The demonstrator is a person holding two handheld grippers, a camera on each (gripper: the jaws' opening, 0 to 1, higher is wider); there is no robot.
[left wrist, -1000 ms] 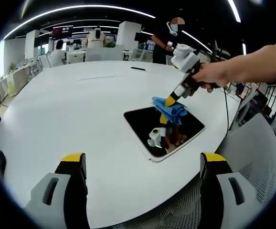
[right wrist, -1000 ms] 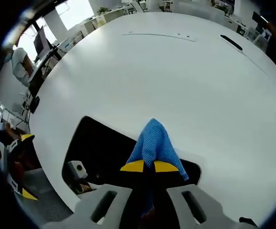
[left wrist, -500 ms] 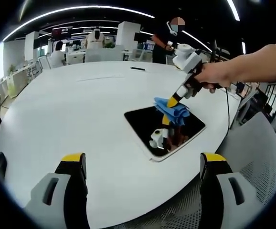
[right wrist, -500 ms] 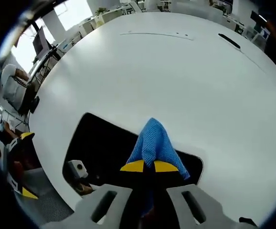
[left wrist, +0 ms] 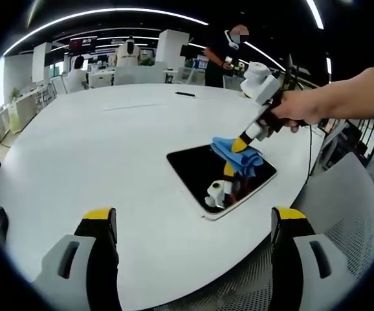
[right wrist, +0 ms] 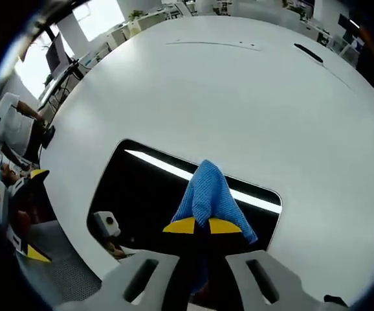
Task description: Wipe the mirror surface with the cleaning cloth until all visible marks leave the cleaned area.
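A dark rectangular mirror with a white frame lies flat on the white table, near its right front edge. My right gripper, held by a hand, is shut on a blue cleaning cloth and presses it on the mirror's far right part. The glass reflects that gripper and ceiling lights. My left gripper hovers open over the table's near edge, short of the mirror, with nothing between its yellow-tipped fingers.
The round white table stretches far and left; a thin dark object lies at its far side. A grey mesh chair stands right of the table. People and desks fill the background.
The right gripper has carried the cloth a little to the right and nearer along the mirror. A strip of ceiling light now reflects in the glass. My left gripper has stayed put.
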